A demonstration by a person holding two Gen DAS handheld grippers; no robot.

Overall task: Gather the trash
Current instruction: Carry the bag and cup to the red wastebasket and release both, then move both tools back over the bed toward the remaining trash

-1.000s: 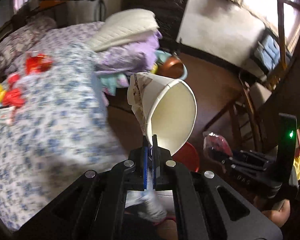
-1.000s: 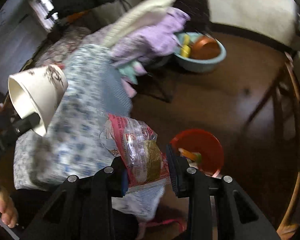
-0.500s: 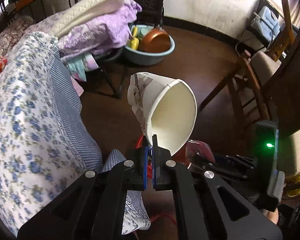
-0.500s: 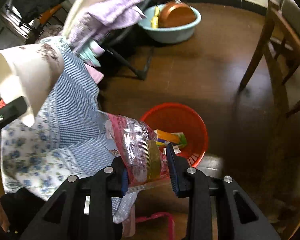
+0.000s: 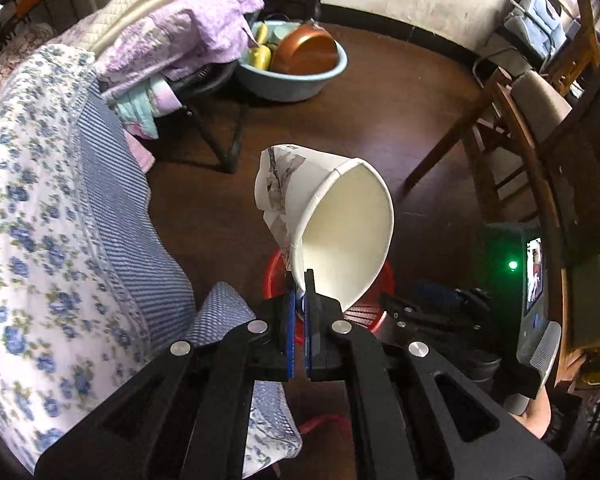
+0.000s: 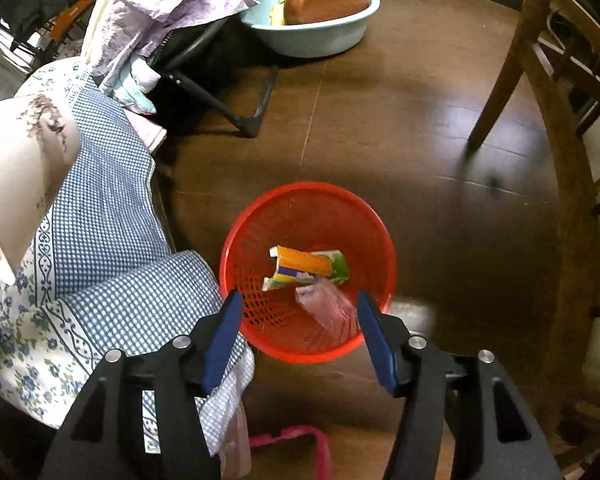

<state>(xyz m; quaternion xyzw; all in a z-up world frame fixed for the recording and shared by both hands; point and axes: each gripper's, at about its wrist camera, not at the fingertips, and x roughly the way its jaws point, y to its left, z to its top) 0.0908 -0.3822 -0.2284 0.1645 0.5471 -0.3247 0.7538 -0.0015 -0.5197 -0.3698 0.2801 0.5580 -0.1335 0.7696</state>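
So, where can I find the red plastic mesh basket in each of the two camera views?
Left wrist view: the red plastic mesh basket is at lower centre, mostly hidden behind the white paper cup that the left gripper pinches by its rim.
Right wrist view: the basket is at centre, fully visible, beyond the open right gripper.
Shared landmark: the light blue plastic basin on the dark floor near the top.

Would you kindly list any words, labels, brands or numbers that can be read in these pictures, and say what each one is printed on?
None can be read.
Paper cup, held by the left gripper: dark print, no legible letters.
Orange carton in the red basket: coloured print, too small to read.
Clear wrapper below the open right gripper: blurred.
Small screen: too small to read.
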